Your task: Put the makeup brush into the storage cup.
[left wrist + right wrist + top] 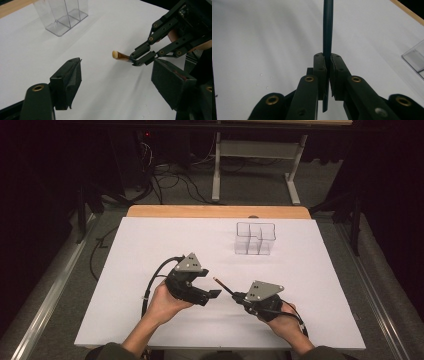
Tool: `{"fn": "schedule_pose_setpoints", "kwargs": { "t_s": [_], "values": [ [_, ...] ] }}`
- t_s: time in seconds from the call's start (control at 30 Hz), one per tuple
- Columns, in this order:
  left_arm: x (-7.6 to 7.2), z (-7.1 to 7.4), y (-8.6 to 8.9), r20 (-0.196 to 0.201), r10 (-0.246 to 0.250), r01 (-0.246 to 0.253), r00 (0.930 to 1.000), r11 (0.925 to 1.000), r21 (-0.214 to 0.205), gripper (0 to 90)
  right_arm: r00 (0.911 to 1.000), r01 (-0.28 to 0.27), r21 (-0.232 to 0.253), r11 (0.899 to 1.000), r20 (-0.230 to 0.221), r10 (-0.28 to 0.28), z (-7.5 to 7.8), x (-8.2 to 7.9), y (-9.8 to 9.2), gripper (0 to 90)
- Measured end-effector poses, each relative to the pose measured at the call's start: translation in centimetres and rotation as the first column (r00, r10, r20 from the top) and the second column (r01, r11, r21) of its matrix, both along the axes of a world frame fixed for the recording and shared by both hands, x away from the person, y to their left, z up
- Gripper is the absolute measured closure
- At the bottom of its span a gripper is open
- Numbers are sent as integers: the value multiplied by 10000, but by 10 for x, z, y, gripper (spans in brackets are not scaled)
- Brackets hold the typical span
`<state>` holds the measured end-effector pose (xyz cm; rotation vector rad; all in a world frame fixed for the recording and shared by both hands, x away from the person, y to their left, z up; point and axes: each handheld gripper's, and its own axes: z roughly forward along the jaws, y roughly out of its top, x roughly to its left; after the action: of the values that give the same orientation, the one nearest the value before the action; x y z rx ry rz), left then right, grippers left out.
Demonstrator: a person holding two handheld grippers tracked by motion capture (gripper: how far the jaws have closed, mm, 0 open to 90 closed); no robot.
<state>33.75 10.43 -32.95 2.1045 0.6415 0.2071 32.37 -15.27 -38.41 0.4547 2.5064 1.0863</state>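
Centrally, a white desk (150,245) is being viewed from above, with 2 hand-held grippers being held over its near half by a person whose forearms are entering from the bottom edge. The left hand-held gripper (212,293) is being held with its jaws spread wide apart and nothing between them; in the left gripper view its 2 black jaws are standing well apart over bare desk surface. The right hand-held gripper (236,296) is being kept closed on a pencil (223,286), a slim dark shaft with a pale end. In the right gripper view the pencil (328,32) is being pinched between the 2 jaws, its shaft running straight ahead beyond them and a short length projecting back below the pads. In the left gripper view the pale end of the pencil (119,56) is being pointed toward the open left jaws, lifted clear of the desk, with the right hand-held gripper (140,58) being seen at the upper right. A clear plastic organiser (255,239), divided into compartments, is being left standing upright on the far right part of the desk, well apart from both grippers.
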Motion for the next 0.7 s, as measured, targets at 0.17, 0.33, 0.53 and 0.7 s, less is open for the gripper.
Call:
{"fn": "schedule_pose_setpoints", "kwargs": {
  "t_s": [0.17,0.33,0.53,0.7],
  "values": [
    [-3,-1,10,52,240,-237,9997,9981,-571,270,9999,120,101,9999,-59,-119,2,2,-5,862],
    [-6,-6,22,-9,681,-679,9977,9931,-961,310,9998,201,289,9994,-72,-198,3,2,-7,862],
    [-9,-9,34,137,1123,-1098,9936,9863,-1234,303,9995,276,357,9990,-127,-272,4,3,-9,862],
    [-11,-14,44,154,1508,-1468,9884,9775,-1517,298,9995,293,365,9989,-147,-288,4,4,-10,862]
  ]
}}
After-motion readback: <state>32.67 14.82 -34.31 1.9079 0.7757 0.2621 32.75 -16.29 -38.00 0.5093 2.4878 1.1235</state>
